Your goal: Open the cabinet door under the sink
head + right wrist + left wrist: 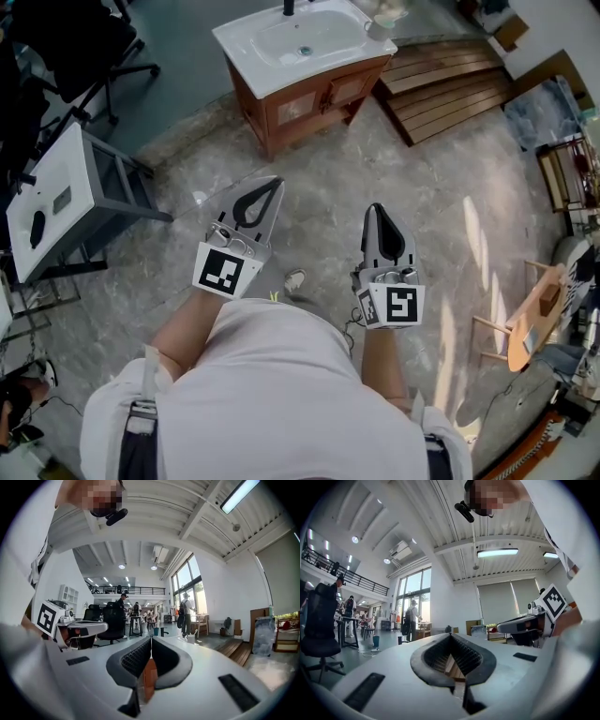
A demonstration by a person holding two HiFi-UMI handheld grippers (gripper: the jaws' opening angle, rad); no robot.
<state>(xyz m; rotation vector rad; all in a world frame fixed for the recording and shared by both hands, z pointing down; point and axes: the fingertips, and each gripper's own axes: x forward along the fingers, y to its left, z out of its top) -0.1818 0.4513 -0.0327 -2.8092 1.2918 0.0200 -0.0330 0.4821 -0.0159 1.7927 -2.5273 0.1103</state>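
Your left claw (277,182) and right claw (377,207) are both pressed together, empty. The brown wooden cabinet door (298,109) under the white ceramic sink (246,47) stands well ahead. It is likely rigid and light-swinging; hook its centre edge.

Grey marbled floor (403,187), wooden sink cabinet (314,105) standing on it, slatted wooden platform (450,84) beside

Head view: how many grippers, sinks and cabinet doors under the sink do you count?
grippers: 2, left gripper and right gripper
sink: 1
cabinet doors: 2
total: 5
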